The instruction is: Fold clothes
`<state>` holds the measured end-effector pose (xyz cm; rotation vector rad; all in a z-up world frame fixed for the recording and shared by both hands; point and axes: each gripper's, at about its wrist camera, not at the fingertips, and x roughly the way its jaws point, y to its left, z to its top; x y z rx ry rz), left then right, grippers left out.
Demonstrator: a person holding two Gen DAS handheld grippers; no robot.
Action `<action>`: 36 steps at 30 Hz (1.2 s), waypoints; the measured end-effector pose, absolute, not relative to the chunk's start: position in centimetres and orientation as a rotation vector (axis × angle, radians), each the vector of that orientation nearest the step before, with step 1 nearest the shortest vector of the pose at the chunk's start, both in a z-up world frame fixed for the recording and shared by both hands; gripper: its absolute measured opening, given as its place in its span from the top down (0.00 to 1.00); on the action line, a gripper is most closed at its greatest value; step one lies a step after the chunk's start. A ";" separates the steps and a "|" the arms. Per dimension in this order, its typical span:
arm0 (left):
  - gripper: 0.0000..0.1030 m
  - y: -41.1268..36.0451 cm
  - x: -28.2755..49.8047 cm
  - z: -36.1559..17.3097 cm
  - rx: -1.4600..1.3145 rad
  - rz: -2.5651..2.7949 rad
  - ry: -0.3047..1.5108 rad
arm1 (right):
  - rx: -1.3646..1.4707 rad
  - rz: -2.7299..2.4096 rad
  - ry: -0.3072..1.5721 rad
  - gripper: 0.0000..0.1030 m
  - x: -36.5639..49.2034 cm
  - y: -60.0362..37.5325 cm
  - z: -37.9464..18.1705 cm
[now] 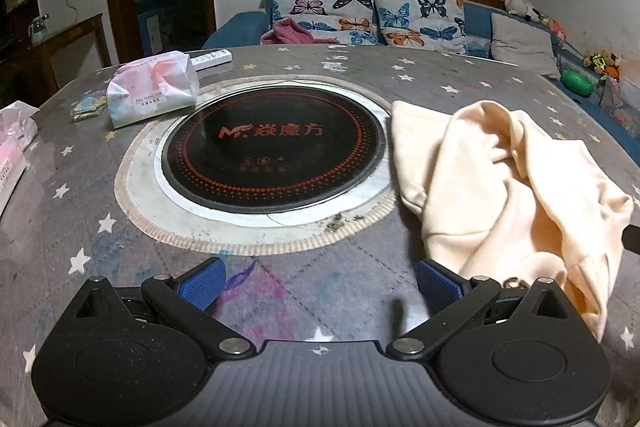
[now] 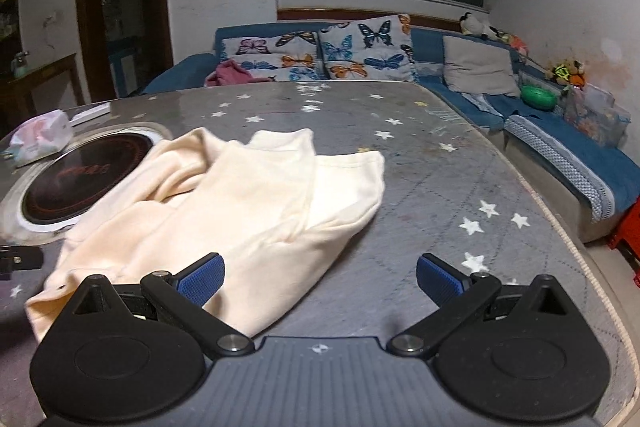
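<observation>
**Both claws wide over the table, cream garment lying crumpled**

Nearest in the left wrist view, the left gripper stands with its blue pads spread wide and nothing between them, above bare grey star-print table cover. Just to the right of its right pad lies the cream garment, bunched and creased, its left edge overlapping the rim of the round black hotplate set into the table.

In the right wrist view, the right gripper is likewise spread wide and empty; its left pad sits over the near hem of the garment, though contact cannot be told. The cloth runs from there far-left toward the hotplate, with a folded panel reaching right (its far corners lie flat on the cover).

Farther left, a tissue pack rests beside the hotplate, a white remote behind it. Beyond the table stands a blue sofa with butterfly cushions.
</observation>
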<state>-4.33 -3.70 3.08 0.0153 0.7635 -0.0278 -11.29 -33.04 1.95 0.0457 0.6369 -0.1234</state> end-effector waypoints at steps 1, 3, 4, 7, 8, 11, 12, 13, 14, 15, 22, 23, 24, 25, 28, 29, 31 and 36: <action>0.00 -3.8 -4.4 3.2 0.016 -0.029 0.765 | 0.043 -0.117 0.636 0.00 -11.5 -32.8 2.0; 0.00 -3.9 -4.6 3.3 0.015 -0.031 0.766 | 0.036 -0.106 0.633 0.00 -11.8 -32.3 2.1; 0.00 -3.9 -4.7 3.4 0.015 -0.033 0.765 | 0.033 -0.101 0.632 0.00 -12.0 -32.1 2.2; 0.00 -4.1 -5.0 3.6 0.015 -0.037 0.766 | 0.027 -0.091 0.626 0.00 -12.3 -31.7 2.4; 0.00 -4.1 -5.1 3.6 0.015 -0.038 0.766 | 0.024 -0.088 0.625 0.00 -12.4 -31.5 2.5; 0.00 -4.3 -5.4 3.8 0.013 -0.043 0.768 | 0.011 -0.079 0.623 0.00 -12.7 -31.1 2.6; 0.00 -4.4 -5.5 3.8 0.013 -0.046 0.766 | 0.011 -0.074 0.624 0.00 -12.8 -31.0 2.6; 0.00 -4.4 -5.6 3.9 0.014 -0.048 0.765 | 0.011 -0.069 0.625 0.00 -12.9 -30.9 2.6; 0.00 -4.5 -5.7 3.9 0.015 -0.050 0.764 | 0.010 -0.068 0.626 0.00 -13.0 -30.8 2.6; 0.00 -4.6 -5.8 4.0 0.015 -0.053 0.762 | 0.010 -0.067 0.627 0.00 -13.0 -30.7 2.6; 0.00 -4.9 -6.3 4.3 0.018 -0.067 0.754 | 0.003 -0.060 0.631 0.00 -13.3 -30.0 2.6; 0.00 -5.0 -6.3 4.4 0.019 -0.069 0.752 | 0.003 -0.058 0.631 0.00 -13.4 -30.0 2.6; 0.00 -5.1 -6.4 4.5 0.020 -0.072 0.750 | 0.002 -0.057 0.630 0.00 -13.4 -29.9 2.6; 0.00 -5.2 -6.5 4.5 0.023 -0.076 0.748 | 0.000 -0.056 0.630 0.00 -13.5 -29.8 2.7; 0.00 -5.6 -6.8 4.7 0.031 -0.086 0.744 | -0.001 -0.054 0.630 0.00 -13.7 -29.6 2.6; 0.00 -5.7 -6.9 4.7 0.032 -0.088 0.743 | -0.001 -0.053 0.630 0.00 -13.7 -29.5 2.6; 0.00 -5.9 -7.0 4.7 0.035 -0.092 0.742 | 0.000 -0.052 0.630 0.00 -13.9 -29.5 2.6; 0.00 -6.3 -7.2 4.9 0.039 -0.101 0.740 | 0.003 -0.051 0.629 0.00 -14.1 -29.5 2.7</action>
